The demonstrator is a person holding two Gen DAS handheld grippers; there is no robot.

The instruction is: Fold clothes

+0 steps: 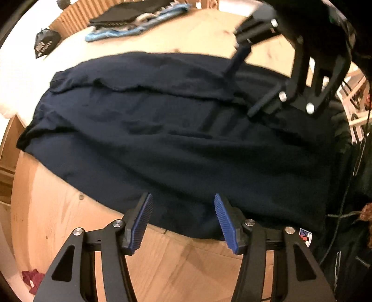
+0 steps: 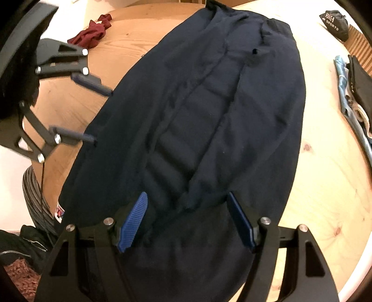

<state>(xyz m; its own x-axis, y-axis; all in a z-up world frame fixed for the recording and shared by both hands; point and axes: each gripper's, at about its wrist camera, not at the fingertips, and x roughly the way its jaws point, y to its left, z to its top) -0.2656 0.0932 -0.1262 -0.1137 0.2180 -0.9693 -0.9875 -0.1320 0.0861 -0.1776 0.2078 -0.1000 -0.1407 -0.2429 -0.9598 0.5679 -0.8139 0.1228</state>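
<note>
A dark navy garment (image 1: 167, 139) lies spread flat on the wooden table (image 1: 69, 209), with one side folded over along its length. It also fills the right wrist view (image 2: 209, 120). My left gripper (image 1: 183, 213) is open and empty, its blue pads just above the garment's near edge. My right gripper (image 2: 188, 213) is open and empty over one end of the garment. In the left wrist view the right gripper (image 1: 246, 81) hovers over the garment's far right end. In the right wrist view the left gripper (image 2: 100, 116) stands open at the garment's left edge.
A stack of folded clothes (image 1: 137, 18) lies at the table's far side; it also shows in the right wrist view (image 2: 355, 86). A black drawstring bag (image 1: 45, 45) sits near the edge. A maroon cloth (image 2: 93, 32) lies on the table. A label tag (image 1: 305, 237) shows at the garment's corner.
</note>
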